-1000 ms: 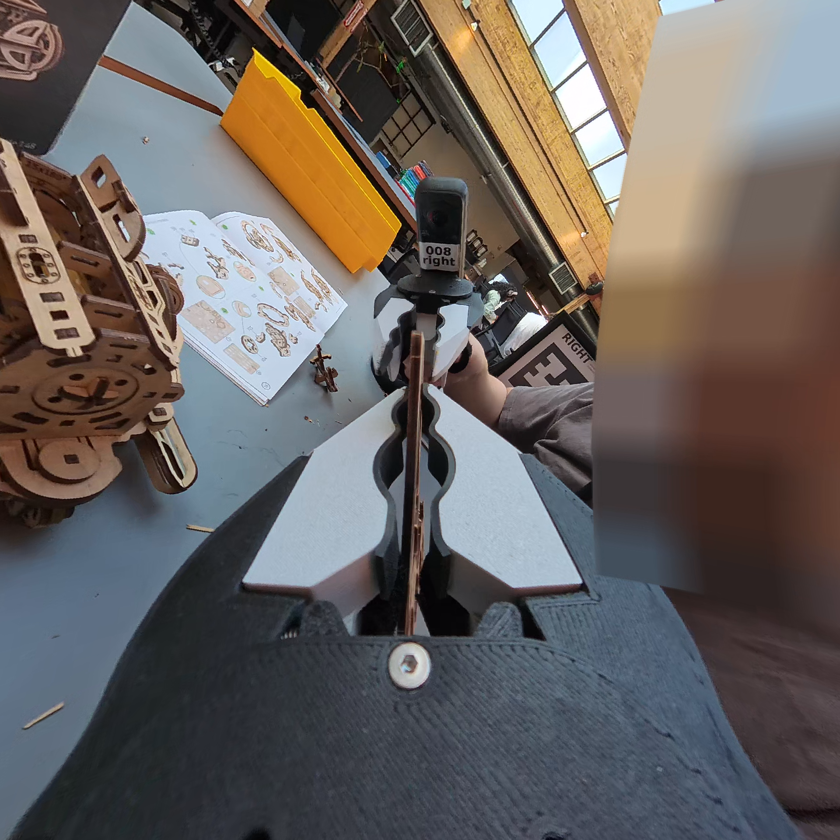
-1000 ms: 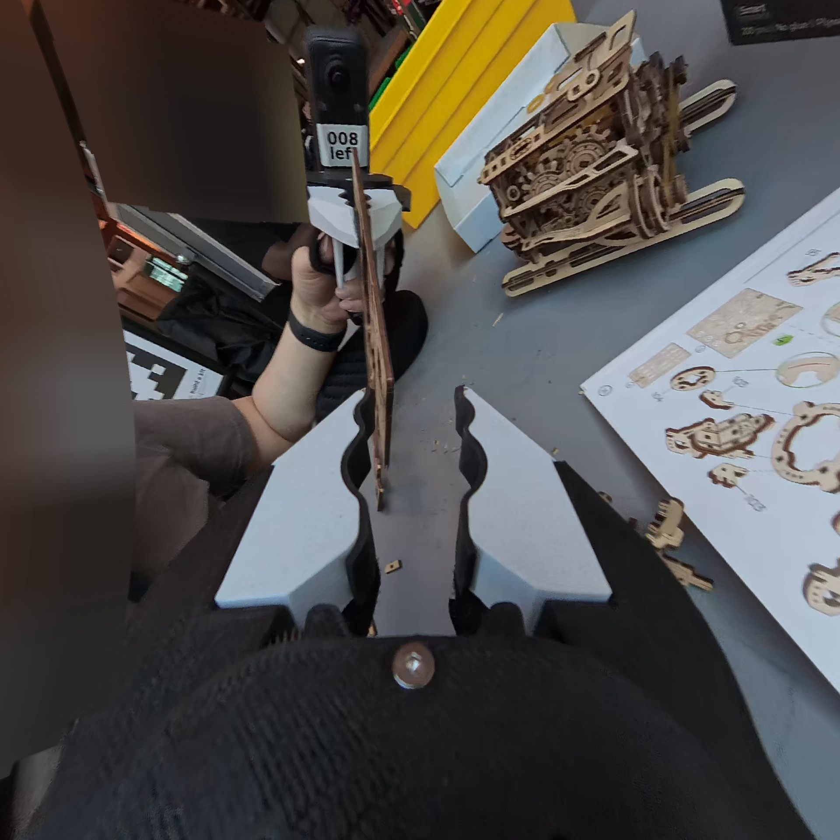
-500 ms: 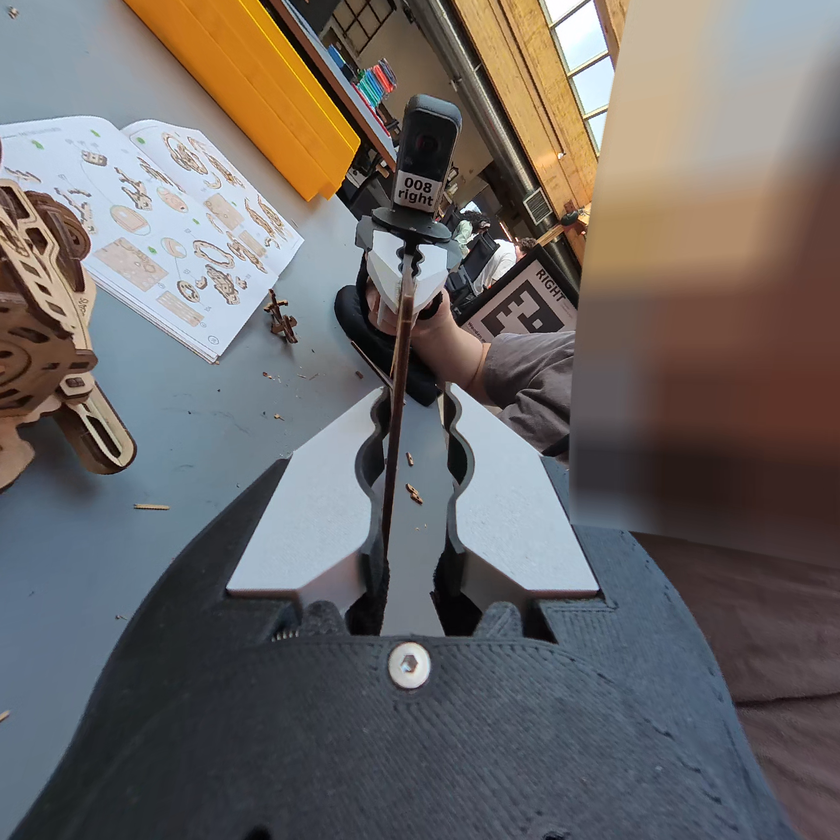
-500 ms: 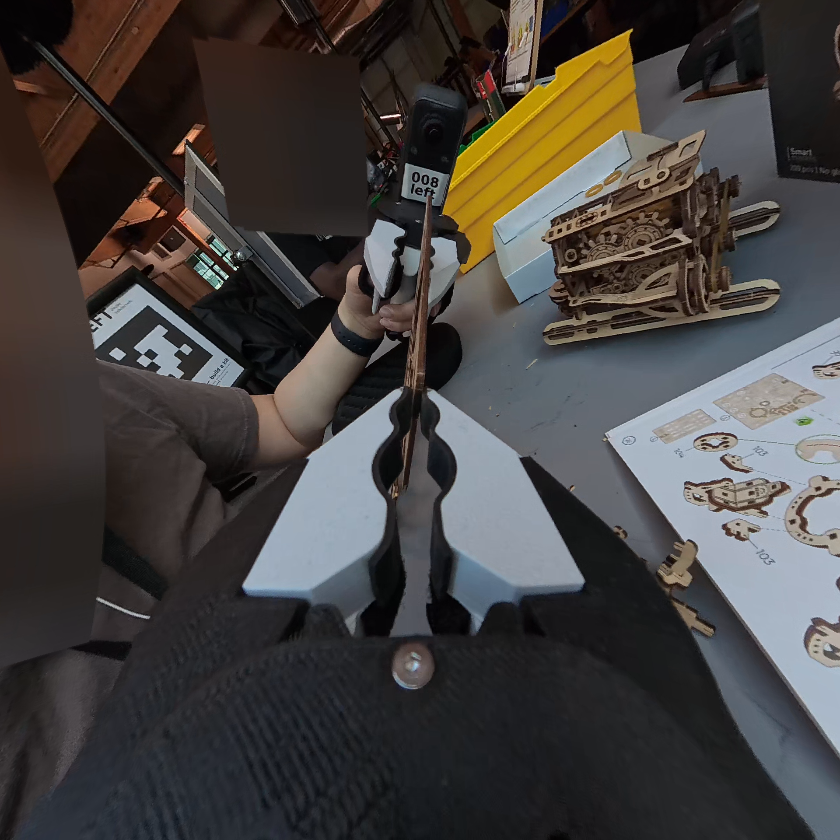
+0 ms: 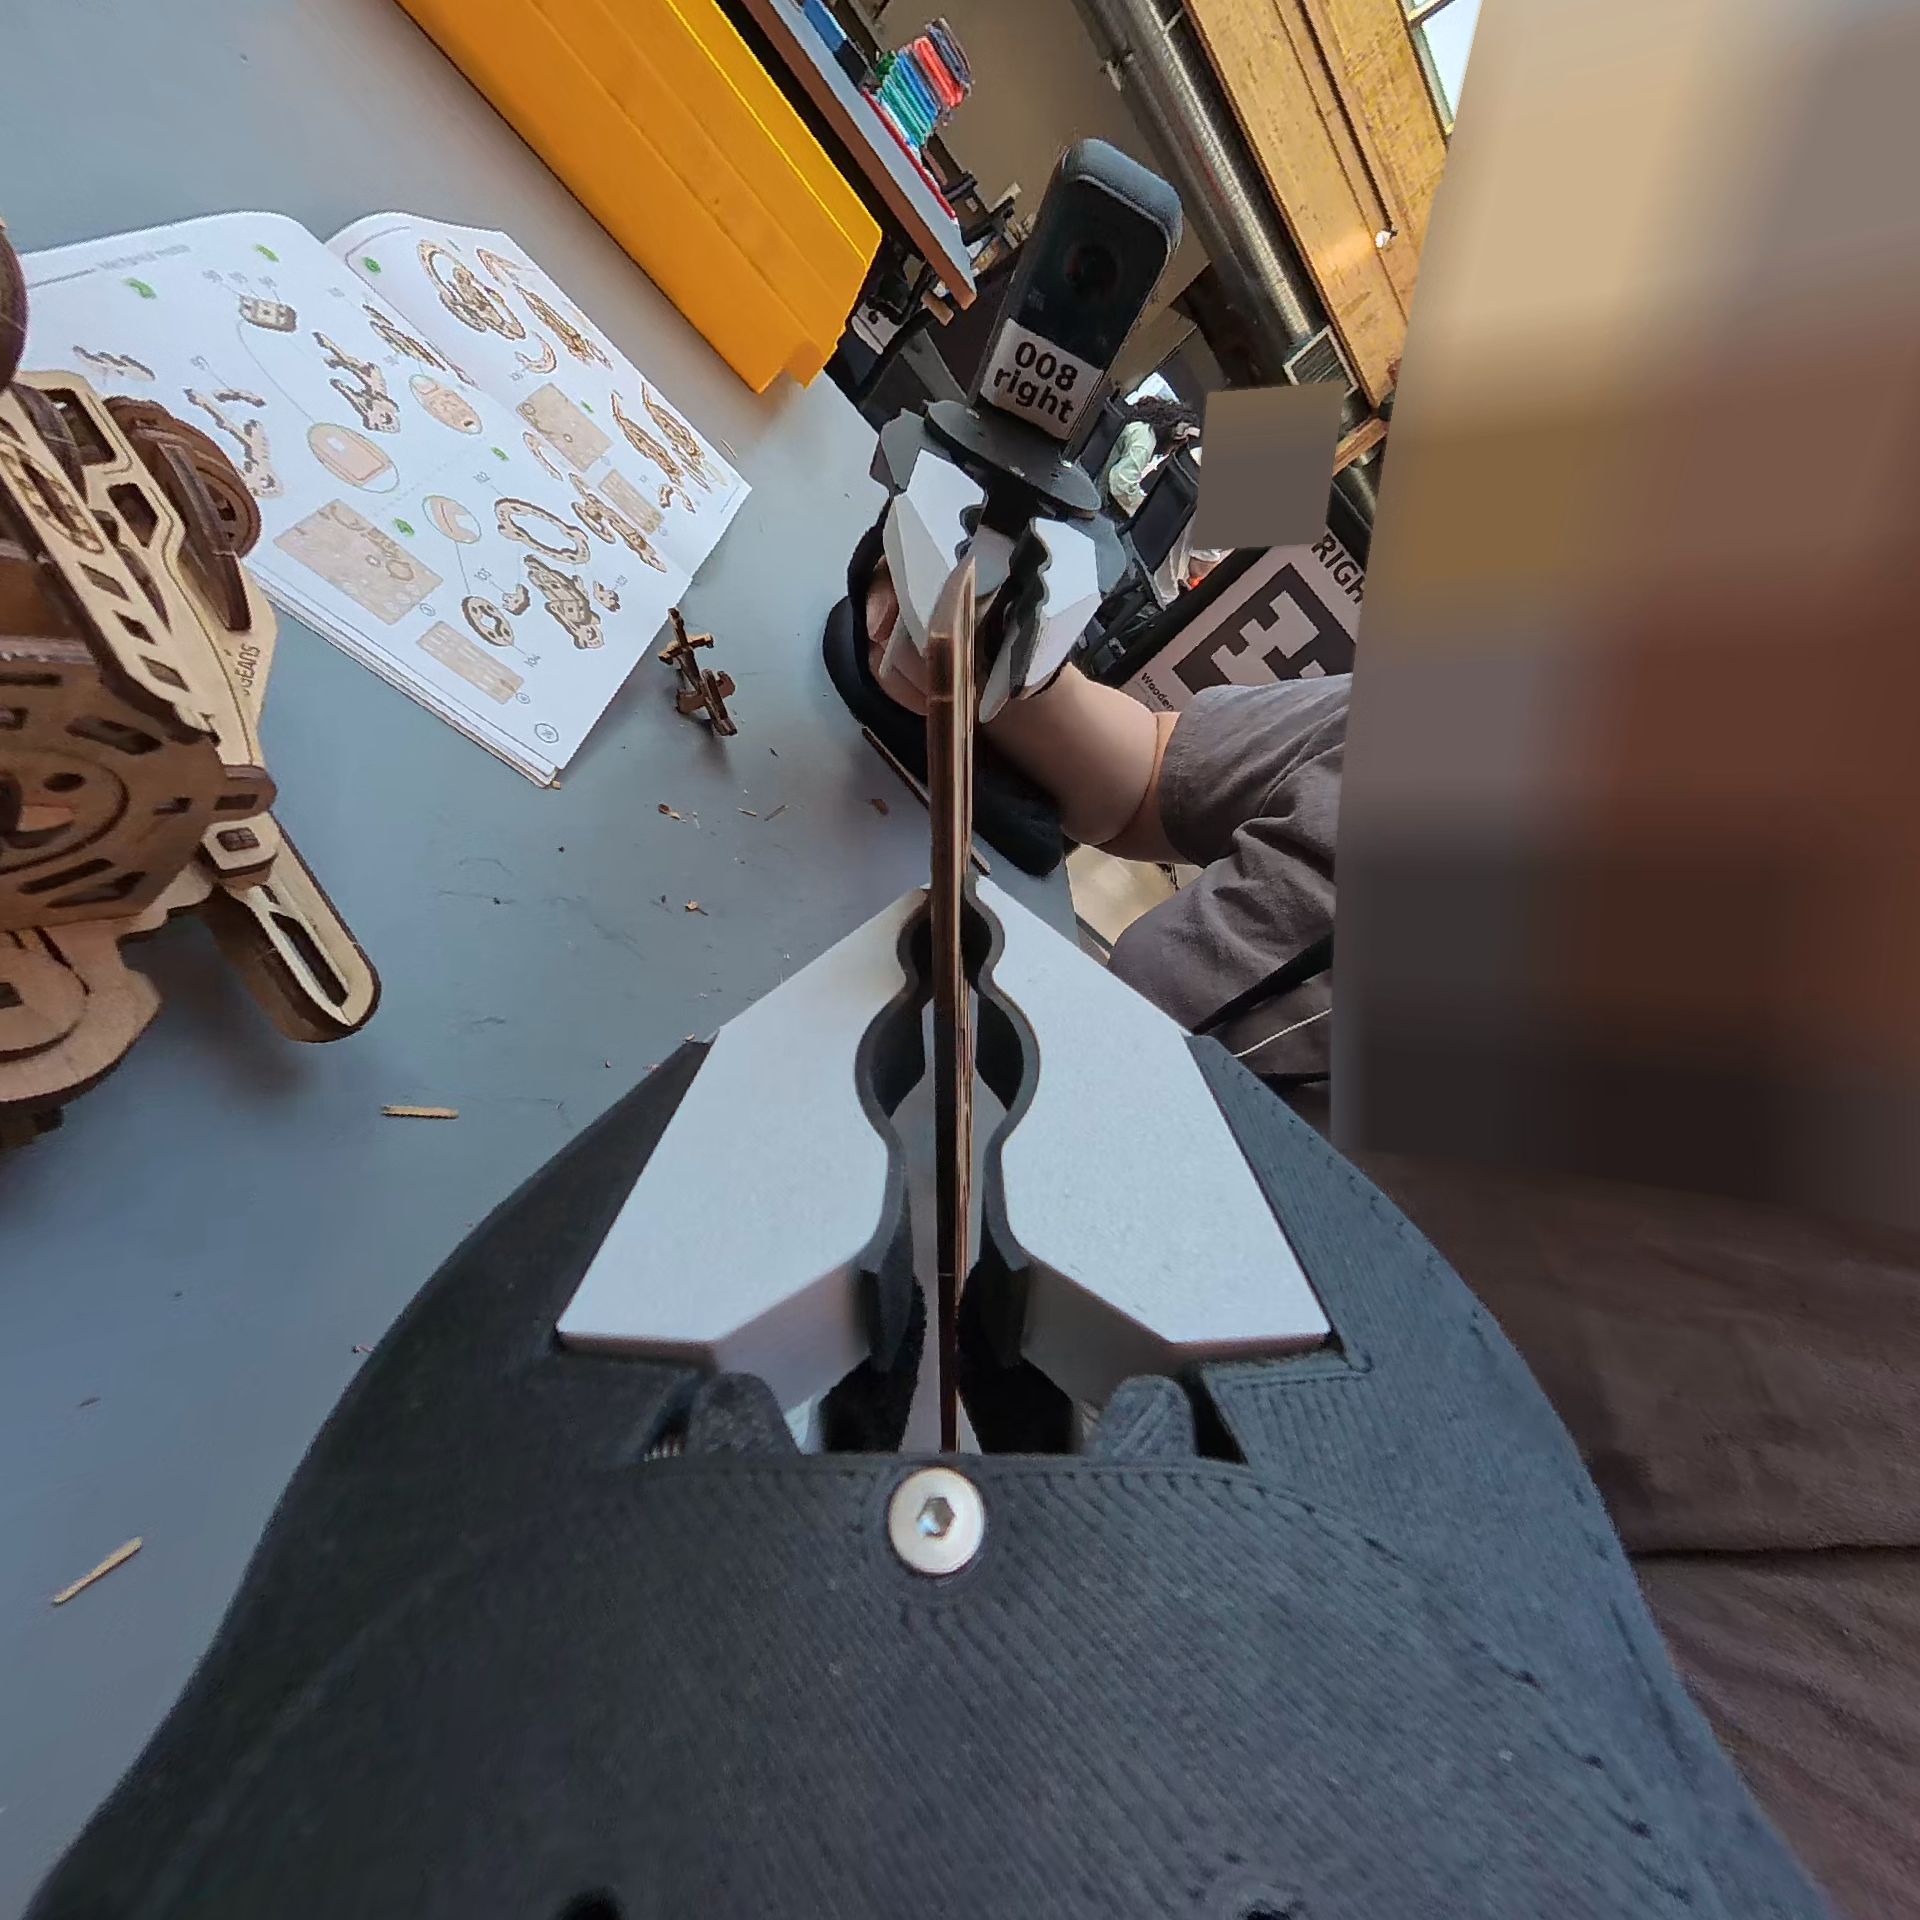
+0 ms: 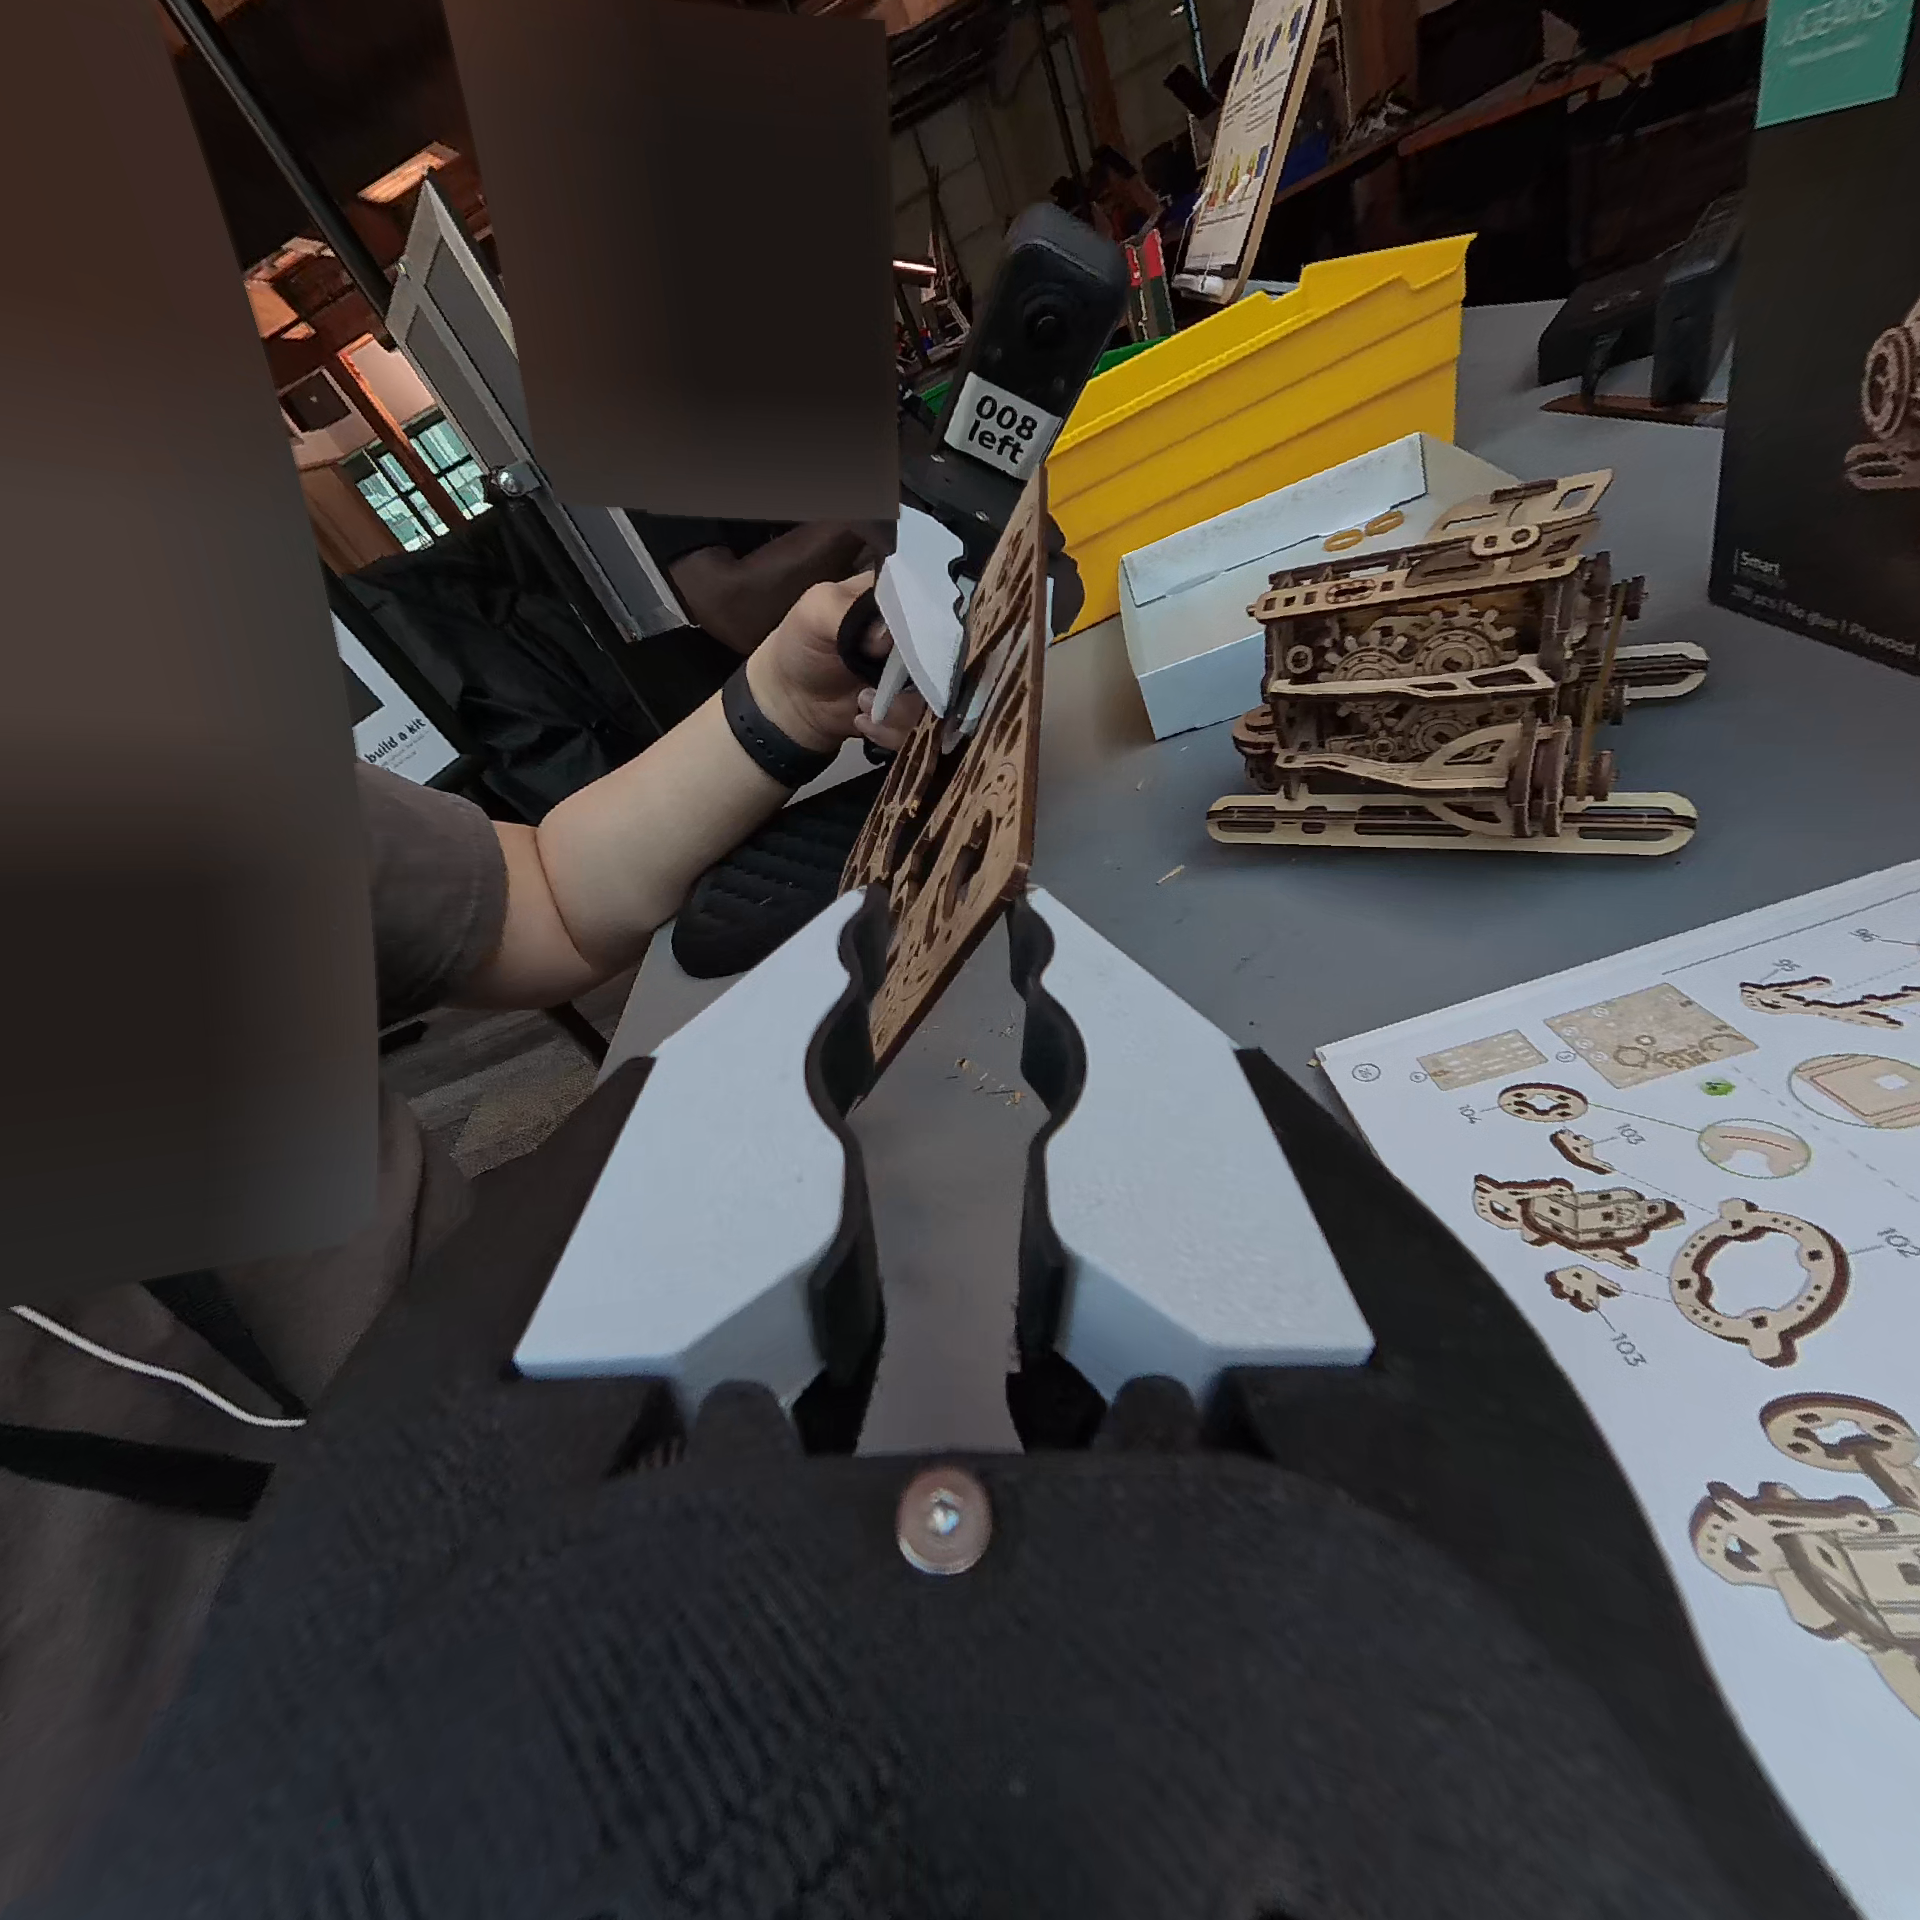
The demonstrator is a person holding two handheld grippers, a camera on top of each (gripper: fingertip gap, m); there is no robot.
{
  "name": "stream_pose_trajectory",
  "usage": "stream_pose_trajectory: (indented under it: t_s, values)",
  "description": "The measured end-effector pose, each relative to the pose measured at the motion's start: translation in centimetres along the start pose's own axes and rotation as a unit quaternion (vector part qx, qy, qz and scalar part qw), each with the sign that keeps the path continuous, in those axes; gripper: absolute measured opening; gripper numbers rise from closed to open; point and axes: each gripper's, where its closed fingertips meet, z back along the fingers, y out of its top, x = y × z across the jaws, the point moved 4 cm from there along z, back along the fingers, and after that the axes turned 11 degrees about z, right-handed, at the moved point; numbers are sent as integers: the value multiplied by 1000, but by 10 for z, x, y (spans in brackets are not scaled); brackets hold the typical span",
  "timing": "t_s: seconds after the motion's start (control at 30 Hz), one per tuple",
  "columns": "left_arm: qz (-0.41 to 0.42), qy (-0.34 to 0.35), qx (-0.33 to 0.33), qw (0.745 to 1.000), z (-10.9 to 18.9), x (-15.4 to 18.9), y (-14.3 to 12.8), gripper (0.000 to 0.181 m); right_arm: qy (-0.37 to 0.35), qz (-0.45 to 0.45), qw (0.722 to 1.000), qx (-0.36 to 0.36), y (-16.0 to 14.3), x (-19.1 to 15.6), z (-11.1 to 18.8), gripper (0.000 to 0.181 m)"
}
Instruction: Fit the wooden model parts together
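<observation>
A thin laser-cut wooden sheet shows edge-on in the left wrist view. My left gripper is shut on it and holds it above the grey table. In the right wrist view the sheet is tilted and shows its cut-out face. Its near corner sits between the fingers of my right gripper, which is open and does not clamp it. The left gripper grips the far end. A large assembled wooden model stands on the table, also at the left in the left wrist view.
An open instruction booklet lies on the table, near my right gripper. A yellow bin and a white box stand behind the model. A small wooden piece and chips lie loose. A black product box stands far right. Left tips to right tips: about 10 cm.
Half a second ago my right gripper was shut on the sheet and the left was open. Now the left is shut on it and the right has opened. The sheet has tilted.
</observation>
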Motion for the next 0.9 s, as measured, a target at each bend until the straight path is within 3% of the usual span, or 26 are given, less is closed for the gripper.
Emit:
stream_pose_trajectory:
  t_s: [0.43,0.9]
  values:
    - [-8,3,2,1000,-4,1,0,0,-3,-36,998,-42,-18,7,-1,22]
    - [-9,14,38,999,2,1,9,0,6,-149,989,-9,-15,14,6,25]
